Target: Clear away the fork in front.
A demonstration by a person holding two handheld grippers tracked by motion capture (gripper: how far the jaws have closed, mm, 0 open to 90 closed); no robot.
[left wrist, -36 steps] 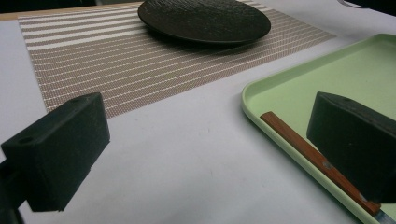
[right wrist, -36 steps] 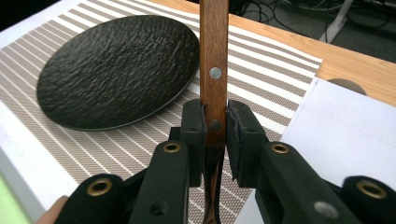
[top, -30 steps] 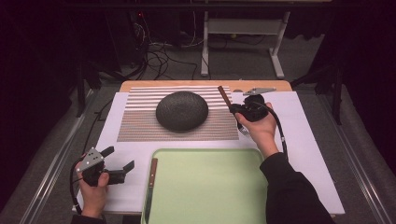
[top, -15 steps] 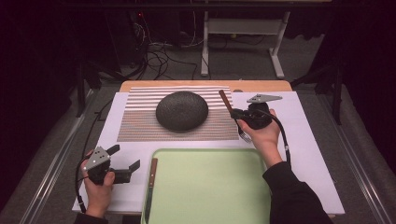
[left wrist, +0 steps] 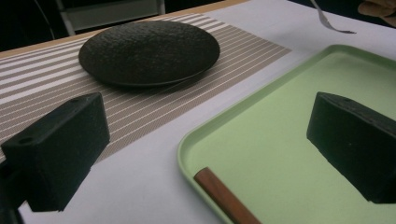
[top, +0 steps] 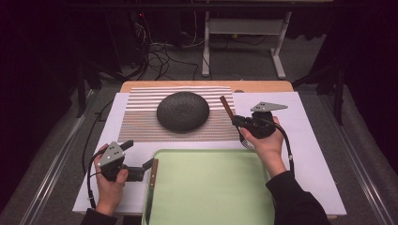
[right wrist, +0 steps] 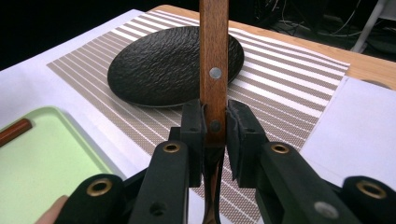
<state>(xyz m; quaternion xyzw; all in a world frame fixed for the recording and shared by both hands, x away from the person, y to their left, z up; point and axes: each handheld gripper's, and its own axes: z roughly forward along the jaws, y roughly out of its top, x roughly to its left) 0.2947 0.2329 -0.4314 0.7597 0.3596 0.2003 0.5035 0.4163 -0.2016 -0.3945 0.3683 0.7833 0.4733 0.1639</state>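
Fork point(top: 233, 119) sits clamped by its wooden handle in the right gripper point(top: 238, 121) — handle slanting up toward the table's far side, tines point(top: 246, 142) nearest the green tray point(top: 211, 187); left gripper point(top: 141, 164) gapes empty beside it.

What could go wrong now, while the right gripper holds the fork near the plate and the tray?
1. The right gripper pinches the fork only low on its wooden handle, so it might pivot or slip.
2. The fork's tines hang close to the green tray rim and could catch on it.
3. The left gripper, jaws open, sits beside the wooden-handled utensil lying over the tray's edge and might knock it.
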